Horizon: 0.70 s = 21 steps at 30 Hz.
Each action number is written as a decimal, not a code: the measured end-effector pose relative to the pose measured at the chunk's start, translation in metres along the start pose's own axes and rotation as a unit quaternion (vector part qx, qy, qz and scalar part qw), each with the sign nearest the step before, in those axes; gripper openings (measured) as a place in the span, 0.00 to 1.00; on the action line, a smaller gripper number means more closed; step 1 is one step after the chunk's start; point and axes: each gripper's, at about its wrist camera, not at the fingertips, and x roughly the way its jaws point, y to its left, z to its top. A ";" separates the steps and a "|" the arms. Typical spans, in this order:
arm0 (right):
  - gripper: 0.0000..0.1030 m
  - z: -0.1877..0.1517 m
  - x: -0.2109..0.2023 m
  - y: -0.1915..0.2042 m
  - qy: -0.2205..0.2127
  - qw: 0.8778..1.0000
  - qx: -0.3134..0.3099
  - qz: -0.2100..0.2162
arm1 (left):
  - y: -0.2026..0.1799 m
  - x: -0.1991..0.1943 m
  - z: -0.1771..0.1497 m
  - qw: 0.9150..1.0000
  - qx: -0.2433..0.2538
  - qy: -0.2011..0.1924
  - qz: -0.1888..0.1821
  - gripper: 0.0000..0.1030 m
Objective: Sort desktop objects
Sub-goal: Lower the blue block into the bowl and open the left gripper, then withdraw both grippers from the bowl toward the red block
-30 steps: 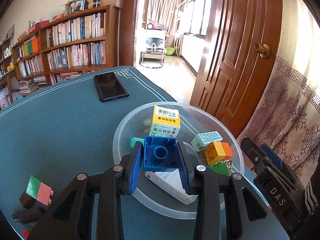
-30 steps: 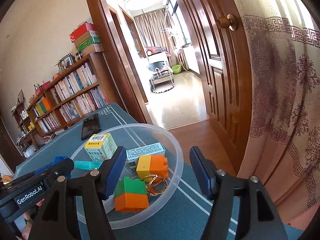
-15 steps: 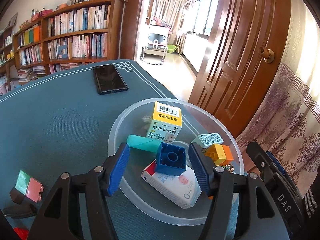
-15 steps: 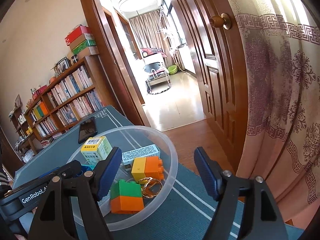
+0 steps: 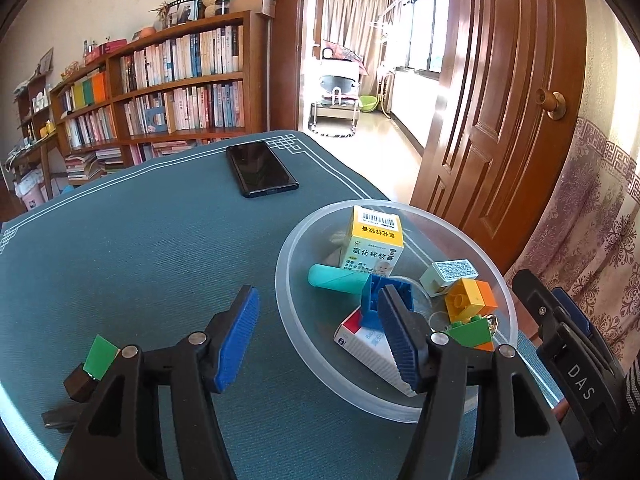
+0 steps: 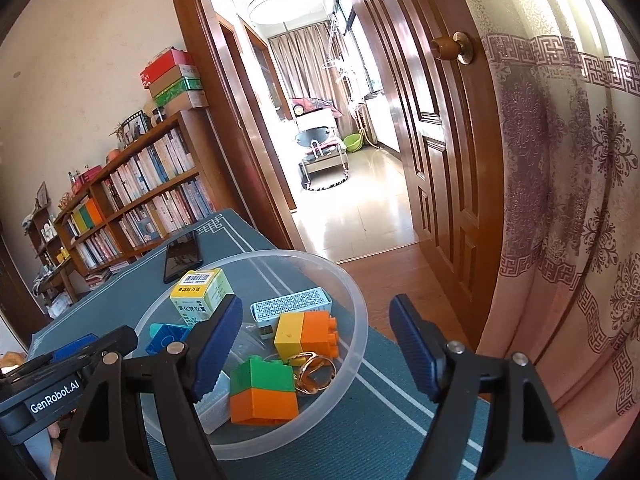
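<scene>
Left tongs (image 5: pixel 316 336) spread, nothing pinched; left pad hangs over the teal tabletop (image 5: pixel 152 248), right pad sits over the near rim of the clear plastic bowl (image 5: pixel 288 280). Right tongs (image 6: pixel 316 344) spread too (still widening a touch), nothing between the pads; left pad over the bowl, right pad past its rim.

Bowl sits at the tabletop corner nearest the open wooden door (image 5: pixel 492 128). Inside it:
- blue building block (image 5: pixel 370 300), tipped on its side, resting on a white-and-red carton (image 5: pixel 360 344) lying flat, partly hidden by the left tongs' right pad
- yellow ointment box (image 5: pixel 374 240) upright at the far side, barcode on top
- teal tube (image 5: pixel 332 278) lying between the yellow box and the blue block
- small white printed box (image 5: pixel 448 276)
- yellow-orange block (image 5: pixel 470 302) just beside it
- green-orange block (image 6: pixel 262 390) at the near side in the right wrist view
- gold key ring (image 6: pixel 316 374) touching the green-orange block (shape partly hidden)

Outside the bowl: black smartphone (image 5: pixel 260 168) flat, screen up, well apart near the far tabletop edge. Green-topped block (image 5: pixel 94 364) at the lower left, half behind the left tongs' arm; a dark thing below it, cannot tell what. Bookshelf (image 5: pixel 160 92) behind.
</scene>
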 end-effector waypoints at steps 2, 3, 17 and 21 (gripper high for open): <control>0.77 -0.001 0.000 0.001 0.000 1.000 -0.003 0.004 | 0.005 -0.003 -0.001 1.000 -0.004 0.001 0.005 0.65; 0.77 -0.001 0.000 0.002 0.002 1.000 -0.003 0.007 | 0.007 -0.005 -0.002 1.000 -0.005 0.001 0.010 0.66; 0.78 -0.004 0.002 0.007 0.005 1.000 -0.017 0.007 | 0.047 -0.030 -0.025 0.998 -0.024 0.006 0.064 0.68; 0.78 -0.007 0.003 0.010 0.007 1.000 -0.026 0.005 | 0.065 -0.036 -0.033 0.996 -0.042 0.010 0.076 0.68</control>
